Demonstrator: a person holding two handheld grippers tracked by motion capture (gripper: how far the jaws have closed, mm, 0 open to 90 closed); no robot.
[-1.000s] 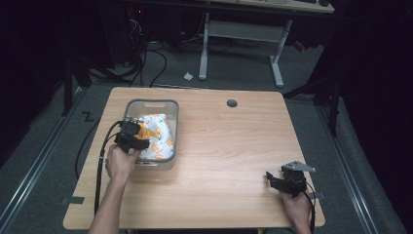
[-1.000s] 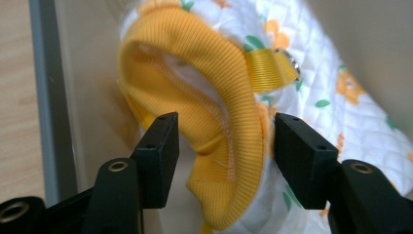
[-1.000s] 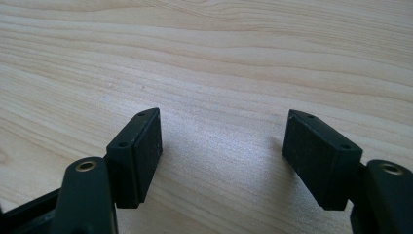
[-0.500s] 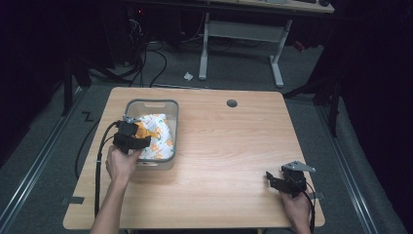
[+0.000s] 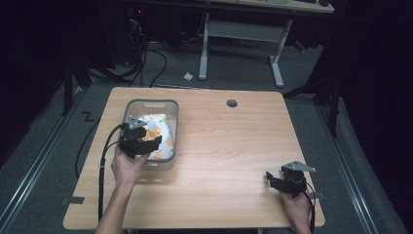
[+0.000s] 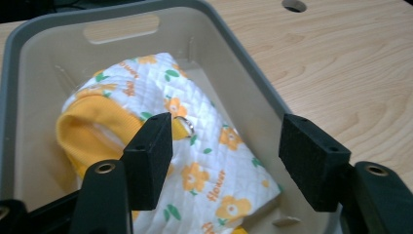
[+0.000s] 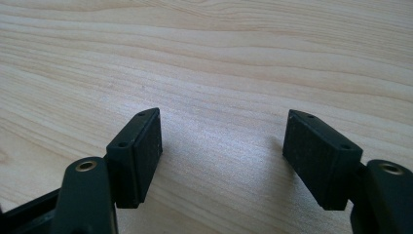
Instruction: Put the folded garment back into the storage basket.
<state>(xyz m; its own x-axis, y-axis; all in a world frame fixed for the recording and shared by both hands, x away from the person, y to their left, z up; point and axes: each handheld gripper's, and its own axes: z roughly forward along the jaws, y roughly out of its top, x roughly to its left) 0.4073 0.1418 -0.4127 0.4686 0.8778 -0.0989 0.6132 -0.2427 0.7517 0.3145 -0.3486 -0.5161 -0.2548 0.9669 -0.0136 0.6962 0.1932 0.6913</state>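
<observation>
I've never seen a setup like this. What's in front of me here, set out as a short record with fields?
Surface: light wooden table
Container: grey plastic bin near the table's left side
Contents: folded white quilted cloth with orange flowers and yellow trim, lying in the bin
Left gripper: jaws have just been opening, poised above the cloth, pads clear of it
Right gripper: open over bare wood, nothing between its jaws

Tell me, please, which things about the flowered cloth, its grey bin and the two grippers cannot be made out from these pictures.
- Flowered cloth: its near end is cut off by the bottom edge of the left gripper view; the left gripper covers part of it in the high view.
- Grey bin: its floor lies mostly under the cloth.
- Printed words on the cloth: too small to read.
- Right gripper: its jaws are too small in the high view.
</observation>
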